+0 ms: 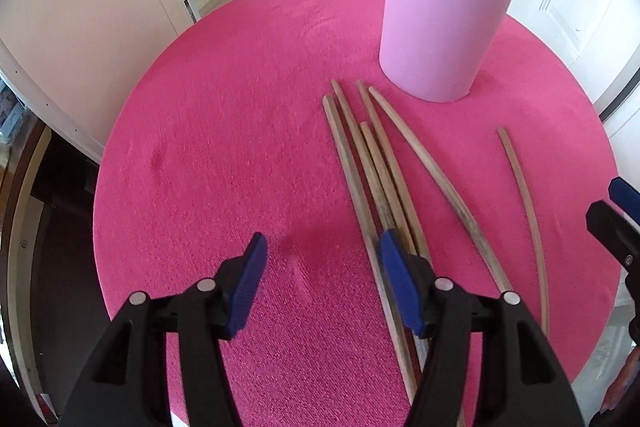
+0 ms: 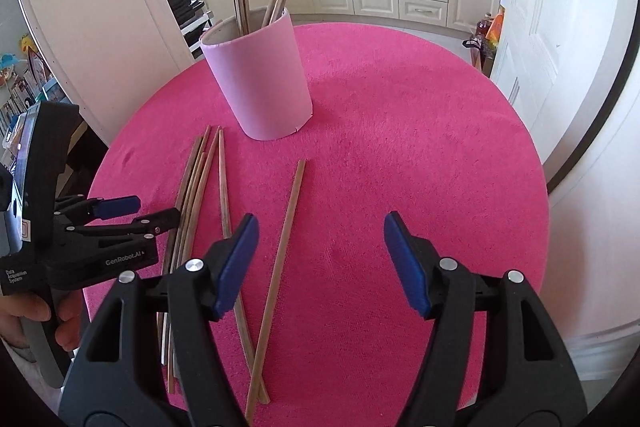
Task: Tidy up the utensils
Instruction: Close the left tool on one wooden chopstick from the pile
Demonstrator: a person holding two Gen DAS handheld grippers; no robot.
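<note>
I have both sets of fingers spread wide and holding nothing, angled down at the pink tabletop (image 2: 400,131) so each can straddle a stick: my left gripper (image 1: 320,267) hangs over the near ends of the bundle of chopsticks (image 1: 372,163), its right finger just above them. My right gripper (image 2: 320,255) sits beside the lone chopstick (image 2: 286,243), set apart for an easy single pick. The pink holder (image 2: 260,83) stands just beyond, some sticks already upright inside, so I judge these go there next.

we are looking at our black left gripper (image 2: 132,213) and right gripper (image 2: 320,259), both wearing blue pads, silver rivets; white "genrobot.ai" lettering is showing on the left one.
</note>
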